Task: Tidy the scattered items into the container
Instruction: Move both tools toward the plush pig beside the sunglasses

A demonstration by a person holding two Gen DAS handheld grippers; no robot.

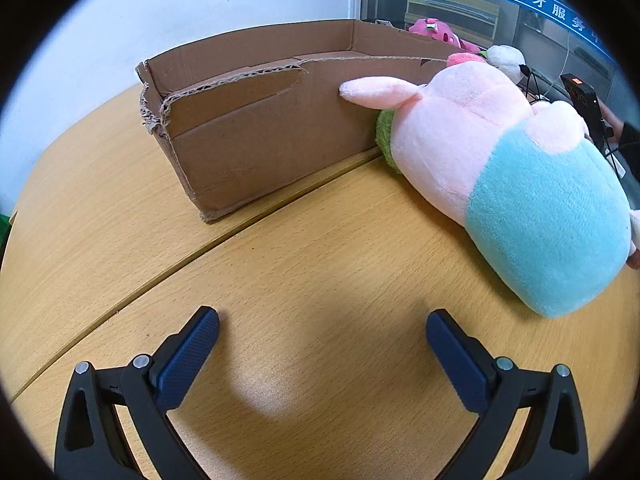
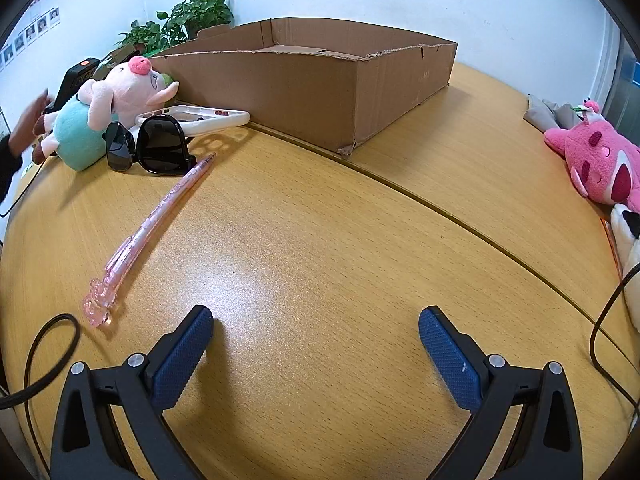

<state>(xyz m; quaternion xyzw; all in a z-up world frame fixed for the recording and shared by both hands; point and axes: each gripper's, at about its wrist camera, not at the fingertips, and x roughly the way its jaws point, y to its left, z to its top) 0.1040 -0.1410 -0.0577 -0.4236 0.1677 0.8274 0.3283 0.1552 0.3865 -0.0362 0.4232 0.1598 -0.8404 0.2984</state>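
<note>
A low, torn cardboard box [image 1: 256,136] [image 2: 304,80] stands on the wooden table. A pink pig plush in a light-blue shirt [image 1: 508,176] [image 2: 108,108] lies against the box's side. Black sunglasses [image 2: 150,146], a white phone case [image 2: 200,116] and a long pink pen [image 2: 160,220] lie near it in the right wrist view. My left gripper [image 1: 322,340] is open over bare table, short of the box and left of the pig. My right gripper [image 2: 316,336] is open too, with nothing between its fingers; the pen lies to its left.
A pink plush [image 2: 600,160] and a white-and-black plush [image 2: 632,232] lie at the table's right edge. Black cables [image 2: 48,360] [image 2: 604,320] curl at both sides. A person's hand [image 2: 28,120] reaches near a black device [image 2: 76,80]. Potted plants [image 2: 184,20] stand behind the box.
</note>
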